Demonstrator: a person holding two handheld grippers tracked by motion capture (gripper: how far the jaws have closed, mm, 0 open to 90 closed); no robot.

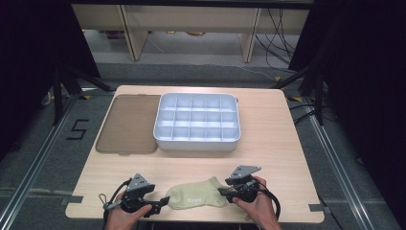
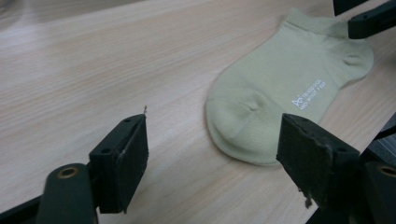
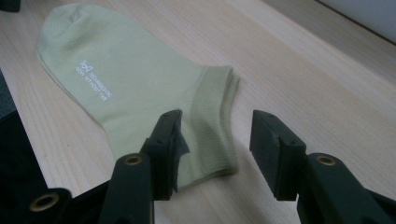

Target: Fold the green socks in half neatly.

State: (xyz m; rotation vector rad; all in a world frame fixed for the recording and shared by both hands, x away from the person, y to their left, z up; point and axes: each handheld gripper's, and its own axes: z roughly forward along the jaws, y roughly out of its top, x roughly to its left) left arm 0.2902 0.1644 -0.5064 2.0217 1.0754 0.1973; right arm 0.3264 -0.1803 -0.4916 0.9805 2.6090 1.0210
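Note:
A pale green ankle sock [image 1: 196,194] lies flat near the table's front edge, its toe to the left and its cuff to the right. My left gripper [image 1: 163,203] is open beside the toe. In the left gripper view the sock [image 2: 275,98] lies just beyond the jaws of the left gripper [image 2: 212,140], with bare wood between them. My right gripper [image 1: 224,191] is open at the cuff end. In the right gripper view the right gripper [image 3: 217,135] has its jaws on either side of the edge of the cuff of the sock [image 3: 126,74], without pinching it.
A white tray [image 1: 197,141] divided into several compartments stands at mid-table. A flat brown lid [image 1: 129,122] lies to its left. Bare wood separates the tray from the sock. The table's front edge is right behind both hands.

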